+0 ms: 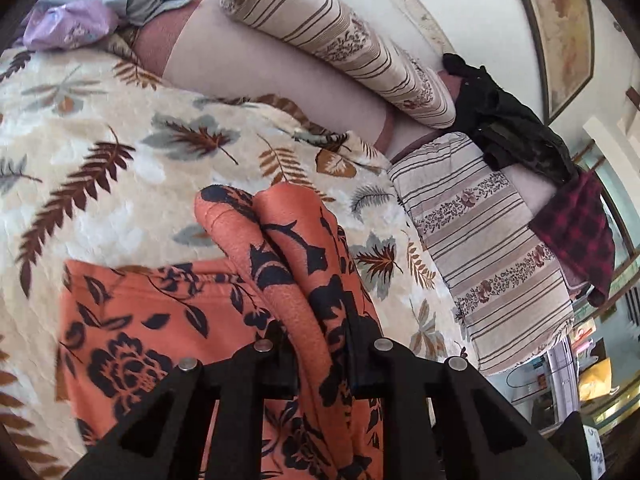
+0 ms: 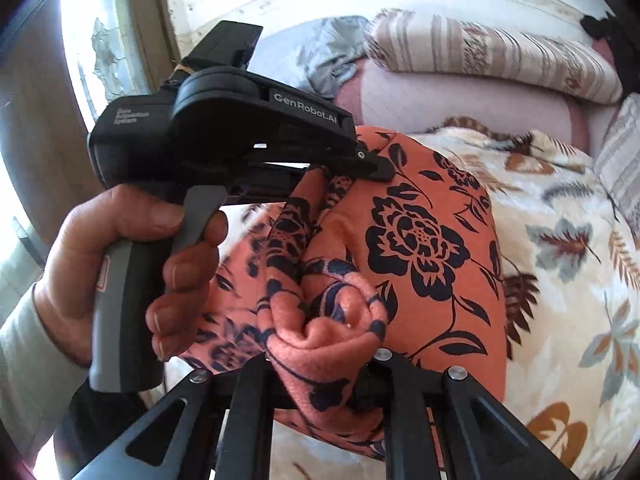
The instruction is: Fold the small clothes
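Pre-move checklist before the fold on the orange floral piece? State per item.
1. Left gripper shut on the orange floral garment: ok.
2. Right gripper shut on the garment: ok, bunched fabric between its fingers.
3. Fabric flat between the two grips: not ok, it is bunched and twisted.
4. Garment fully clear of the leaf-print blanket: not ok, part lies on it.
5. Landing area on the blanket free: ok nearby; striped pillows sit farther off.
6. Garment edges aligned: cannot tell.
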Tool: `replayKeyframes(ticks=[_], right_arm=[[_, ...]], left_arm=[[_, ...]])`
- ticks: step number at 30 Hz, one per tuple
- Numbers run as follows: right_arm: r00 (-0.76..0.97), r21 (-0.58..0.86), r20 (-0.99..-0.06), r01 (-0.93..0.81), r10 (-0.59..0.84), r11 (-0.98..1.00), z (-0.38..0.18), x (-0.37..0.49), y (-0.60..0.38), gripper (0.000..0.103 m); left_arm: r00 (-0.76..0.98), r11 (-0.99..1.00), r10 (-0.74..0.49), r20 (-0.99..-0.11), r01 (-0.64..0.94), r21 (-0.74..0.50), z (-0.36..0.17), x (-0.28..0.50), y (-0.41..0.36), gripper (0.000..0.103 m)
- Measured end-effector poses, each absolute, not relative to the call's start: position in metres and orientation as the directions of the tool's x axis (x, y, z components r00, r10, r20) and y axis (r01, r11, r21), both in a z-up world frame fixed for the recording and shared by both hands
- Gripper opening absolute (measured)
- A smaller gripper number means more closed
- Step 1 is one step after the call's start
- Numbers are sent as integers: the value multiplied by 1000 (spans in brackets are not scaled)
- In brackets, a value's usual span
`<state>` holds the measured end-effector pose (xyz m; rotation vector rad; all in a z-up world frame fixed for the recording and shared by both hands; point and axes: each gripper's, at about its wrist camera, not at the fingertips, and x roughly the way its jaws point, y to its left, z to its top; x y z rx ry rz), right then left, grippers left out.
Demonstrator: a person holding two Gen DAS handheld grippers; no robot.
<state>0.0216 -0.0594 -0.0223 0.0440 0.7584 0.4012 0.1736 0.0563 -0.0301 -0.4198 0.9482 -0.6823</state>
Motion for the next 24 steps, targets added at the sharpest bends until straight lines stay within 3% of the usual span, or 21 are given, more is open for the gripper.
replayKeyframes(ticks=[4,9,16,20,24], right_arm=[[614,218,-669,-378,419,900,-27,32,-20,13],[487,245,-759,-402,433,882,-73,48,19,13],[526,205,-744,-407,412,890,-55,40,21,13],[517,213,-750,-402,412,891,-59,38,25,16],[487,223,-771,-397,410,890,-78,38,27,22]], left_arm=[[380,731,-681,-626,309,-608,-49,190,103,17],[302,810,-585,-753,172,-560,-114,198,137,17],[356,777,-630,-690,293,-557,-86,192,133,17],[324,770,-638,-699,253,-586,-107,200,147,19],[317,767,-639,-701,197,-610,-125,200,160,32]])
